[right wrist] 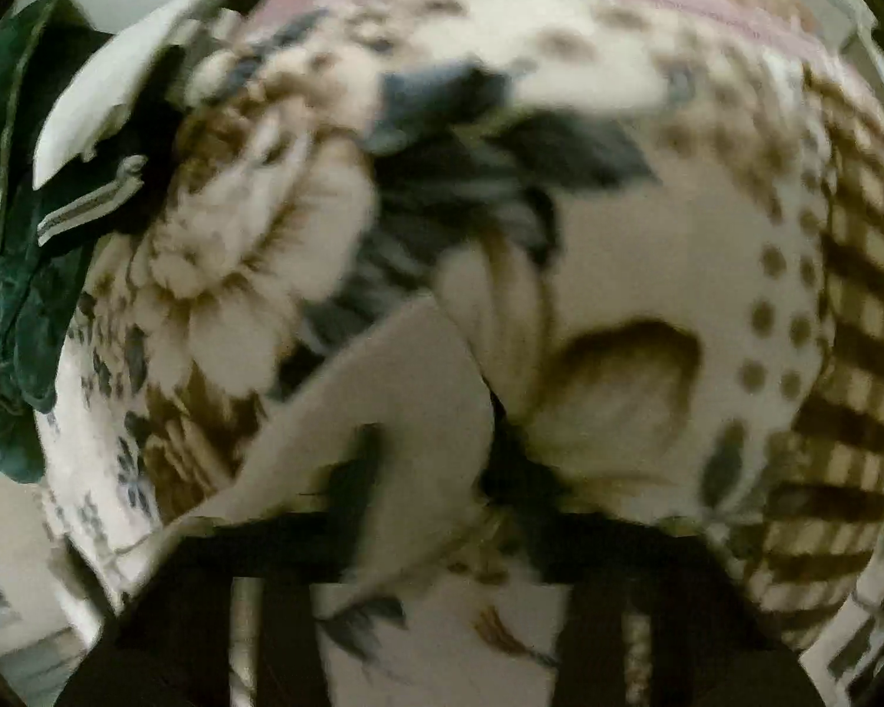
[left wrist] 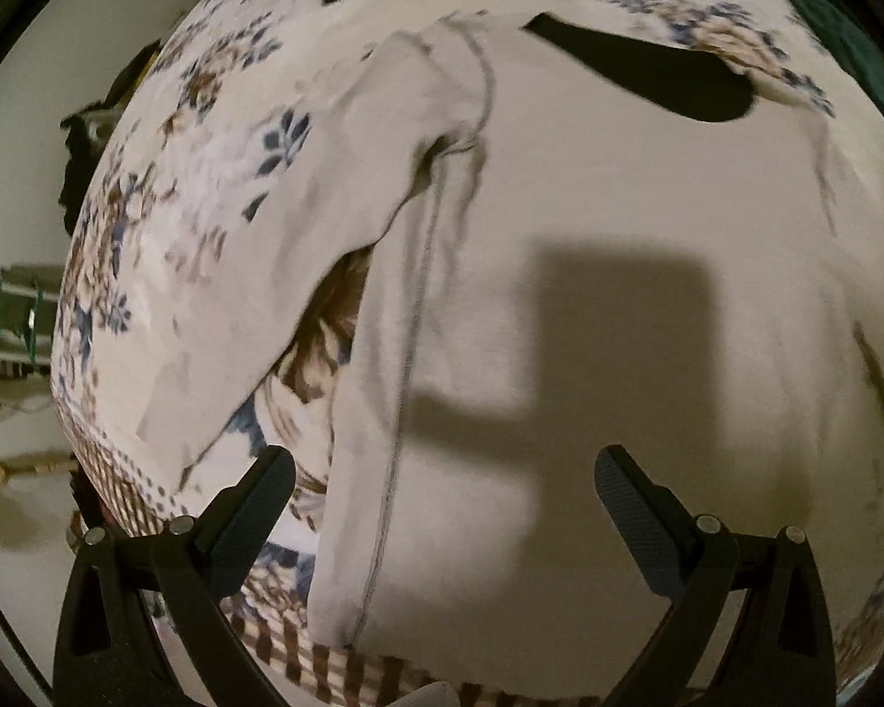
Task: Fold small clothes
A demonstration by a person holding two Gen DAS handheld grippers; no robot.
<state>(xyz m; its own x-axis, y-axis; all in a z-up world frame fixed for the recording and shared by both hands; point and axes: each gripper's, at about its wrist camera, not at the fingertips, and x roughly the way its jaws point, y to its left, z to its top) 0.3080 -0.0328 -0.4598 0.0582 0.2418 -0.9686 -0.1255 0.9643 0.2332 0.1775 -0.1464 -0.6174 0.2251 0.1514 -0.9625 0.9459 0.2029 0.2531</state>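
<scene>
A pale grey long-sleeved top (left wrist: 589,306) lies spread on a floral bedspread (left wrist: 165,224), its left sleeve (left wrist: 300,271) folded down along its side. My left gripper (left wrist: 442,483) hangs open and empty above the top's lower hem. In the blurred right wrist view, my right gripper (right wrist: 436,471) looks shut on a corner of the pale grey cloth (right wrist: 395,377), held above the bedspread (right wrist: 648,247).
A dark green garment (right wrist: 12,271) and a white garment (right wrist: 112,106) lie at the left of the bed. The bed's striped border (right wrist: 854,353) runs at the right. A wall and floor (left wrist: 17,188) lie beyond the bed's left edge.
</scene>
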